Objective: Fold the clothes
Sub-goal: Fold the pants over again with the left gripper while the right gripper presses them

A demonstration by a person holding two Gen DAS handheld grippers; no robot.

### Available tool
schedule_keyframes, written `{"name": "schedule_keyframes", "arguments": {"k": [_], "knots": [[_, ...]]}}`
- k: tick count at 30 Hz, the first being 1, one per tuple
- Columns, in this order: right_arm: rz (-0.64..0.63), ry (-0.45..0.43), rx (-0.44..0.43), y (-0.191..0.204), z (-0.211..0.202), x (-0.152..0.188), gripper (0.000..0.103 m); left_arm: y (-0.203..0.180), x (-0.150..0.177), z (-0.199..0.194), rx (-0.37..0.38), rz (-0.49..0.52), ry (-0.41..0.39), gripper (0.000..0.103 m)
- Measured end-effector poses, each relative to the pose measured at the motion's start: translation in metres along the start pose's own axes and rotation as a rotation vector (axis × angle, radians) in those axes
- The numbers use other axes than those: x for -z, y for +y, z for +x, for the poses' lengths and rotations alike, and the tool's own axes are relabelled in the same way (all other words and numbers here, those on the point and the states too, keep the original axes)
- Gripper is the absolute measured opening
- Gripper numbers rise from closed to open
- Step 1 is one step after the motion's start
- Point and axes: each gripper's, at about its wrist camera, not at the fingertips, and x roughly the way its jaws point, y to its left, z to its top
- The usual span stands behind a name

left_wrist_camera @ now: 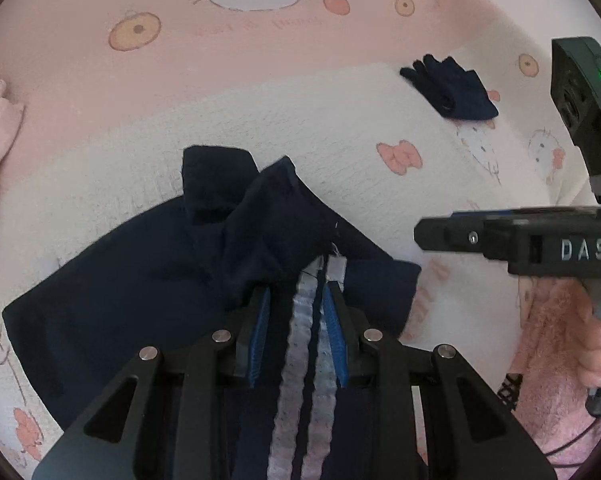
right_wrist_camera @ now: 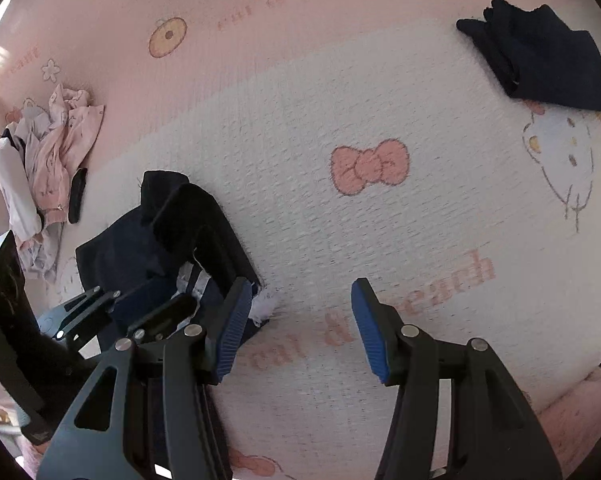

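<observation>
A navy garment with white side stripes (left_wrist_camera: 140,292) lies on the pink and white Hello Kitty bedspread (left_wrist_camera: 340,120). My left gripper (left_wrist_camera: 298,304) is shut on its striped edge, lifted off the bed. In the right wrist view the same garment (right_wrist_camera: 148,240) lies at the left, with the left gripper (right_wrist_camera: 140,312) on it. My right gripper (right_wrist_camera: 296,320) is open and empty over bare bedspread (right_wrist_camera: 340,220), just right of the garment's corner. It also shows at the right of the left wrist view (left_wrist_camera: 424,234).
A folded navy garment (right_wrist_camera: 540,56) lies at the far right; it also shows in the left wrist view (left_wrist_camera: 452,88). A heap of pink and white clothes (right_wrist_camera: 44,164) sits at the far left. A pink fuzzy sleeve (left_wrist_camera: 556,360) is at the near right.
</observation>
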Motion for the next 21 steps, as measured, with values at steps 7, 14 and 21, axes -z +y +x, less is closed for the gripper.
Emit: {"name": "schedule_keyframes", "arguments": {"k": [7, 14, 21], "knots": [[-0.034, 0.023, 0.032, 0.002, -0.001, 0.005, 0.054, -0.003, 0.002, 0.001, 0.008, 0.004, -0.022, 0.005], [0.032, -0.04, 0.045, -0.015, -0.021, -0.003, 0.054, 0.021, 0.014, -0.06, -0.002, -0.108, -0.178, 0.006], [-0.136, -0.085, 0.079, 0.021, -0.034, -0.035, 0.054, 0.054, 0.031, -0.105, 0.011, -0.106, -0.234, 0.006]]}}
